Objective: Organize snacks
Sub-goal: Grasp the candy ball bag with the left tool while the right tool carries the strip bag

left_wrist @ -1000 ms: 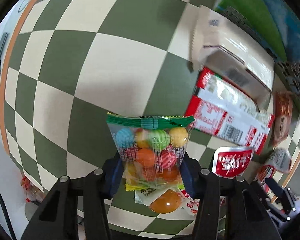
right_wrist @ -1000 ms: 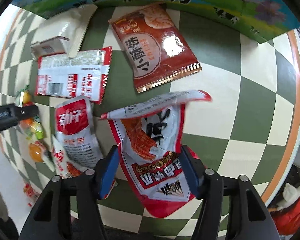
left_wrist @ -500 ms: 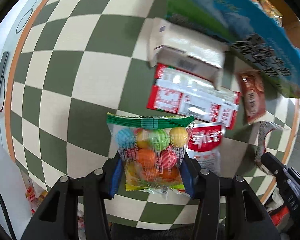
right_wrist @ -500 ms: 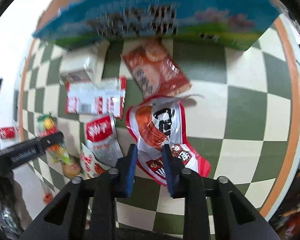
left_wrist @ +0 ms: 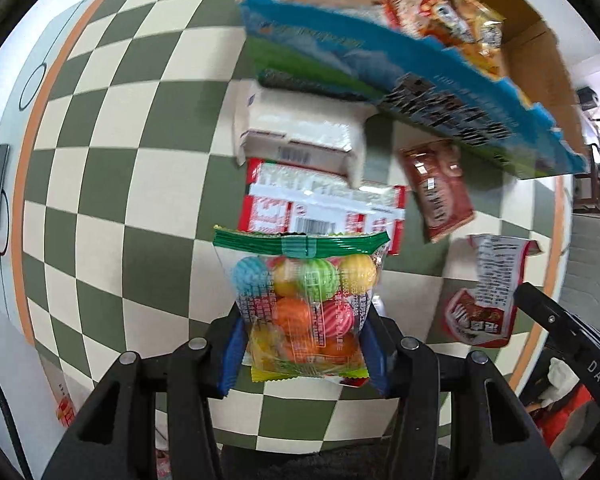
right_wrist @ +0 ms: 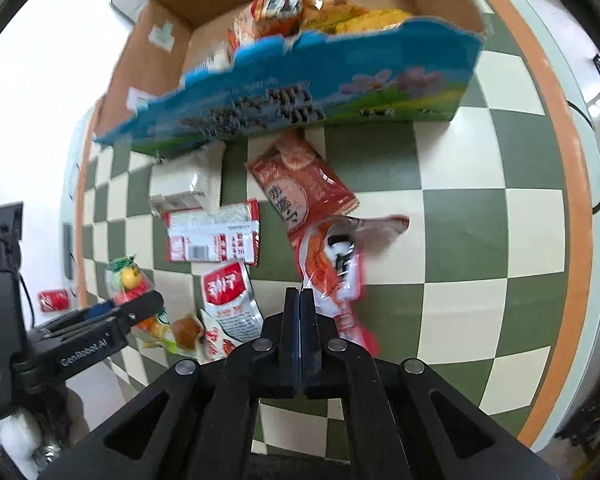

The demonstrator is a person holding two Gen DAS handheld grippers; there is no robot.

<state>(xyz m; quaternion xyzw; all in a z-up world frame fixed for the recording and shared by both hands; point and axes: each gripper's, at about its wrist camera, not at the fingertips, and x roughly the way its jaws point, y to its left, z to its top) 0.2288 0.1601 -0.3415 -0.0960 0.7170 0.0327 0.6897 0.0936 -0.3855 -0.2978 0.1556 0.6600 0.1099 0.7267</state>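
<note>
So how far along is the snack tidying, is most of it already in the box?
Partly. The cardboard box already holds several packets. Both grippers carry one: the left gripper grips a bag of colourful candy balls, the right gripper pinches a red-and-white snack packet. On the checkered table at least a brown-red packet, a white box and two more red-and-white packets remain.

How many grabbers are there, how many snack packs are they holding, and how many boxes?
Grippers: 2, left gripper and right gripper
Held packs: 2, candy bag and red pack
Boxes: 1, cardboard box
Total: 5
</note>
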